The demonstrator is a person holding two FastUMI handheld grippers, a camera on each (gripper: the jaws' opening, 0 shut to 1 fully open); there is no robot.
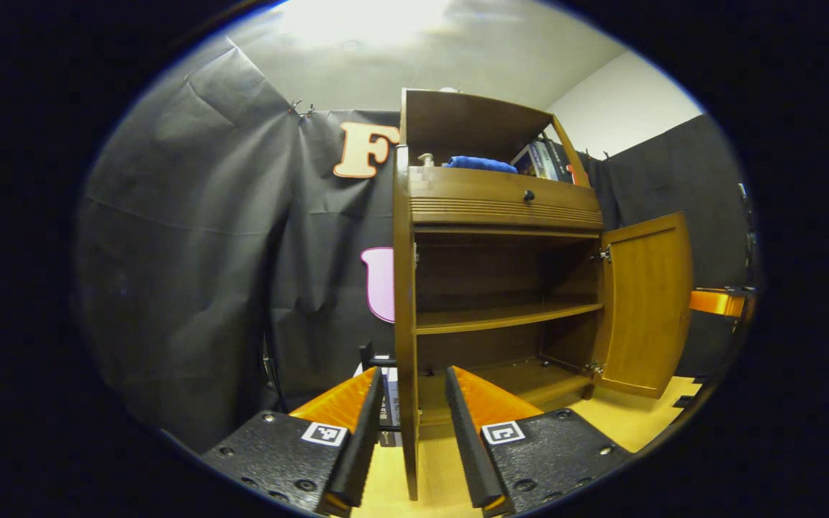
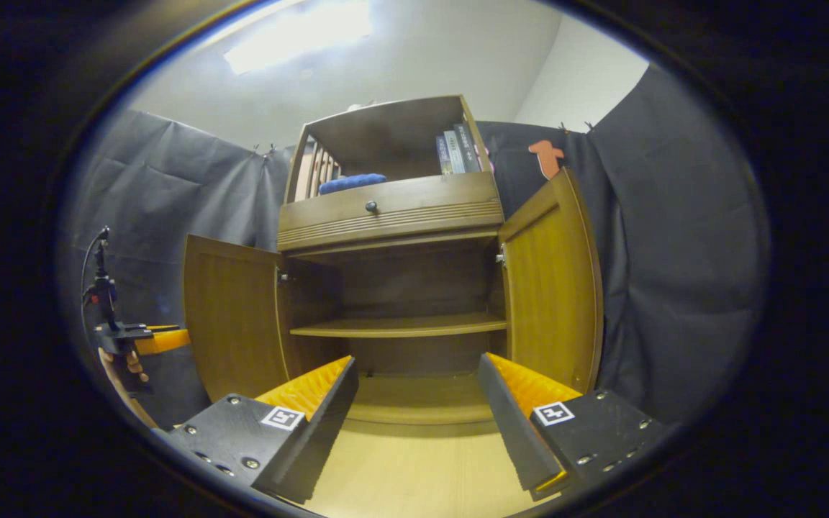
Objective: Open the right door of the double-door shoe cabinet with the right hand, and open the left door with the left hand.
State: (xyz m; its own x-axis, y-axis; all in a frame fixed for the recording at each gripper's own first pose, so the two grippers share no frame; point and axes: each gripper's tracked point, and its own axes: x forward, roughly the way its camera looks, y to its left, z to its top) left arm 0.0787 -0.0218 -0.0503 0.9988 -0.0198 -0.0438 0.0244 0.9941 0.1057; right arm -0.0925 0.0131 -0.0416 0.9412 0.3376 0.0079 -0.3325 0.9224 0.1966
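Both tools stand with their fingers spread and nothing between the pads. Left tool (image 1: 411,439), in the left gripper view, straddles the edge-on left door (image 1: 406,324) of the shoe cabinet (image 1: 501,208); the door's edge runs up the gap between the fingers, but I cannot tell whether either pad touches it. To the left of that tool hangs the black cloth wall (image 1: 191,252), and under it lies a pale wooden floor (image 1: 443,475). Beyond its fingers, to the right, the cabinet's lower compartment is open, with one bare shelf (image 1: 508,315) across it. Farther right the right door (image 1: 645,306) is swung wide.

Right tool (image 2: 418,424), in the right gripper view, hangs apart from the cabinet, facing its open middle. Far to its left a hand (image 2: 130,367) holds the other tool beside the left door. Straight ahead, above the shelf, is a closed drawer (image 2: 389,208) with a dark knob (image 2: 370,206). Over that, an open top compartment holds a folded blue cloth (image 2: 352,182) on the left and upright books (image 2: 455,150) on the right.
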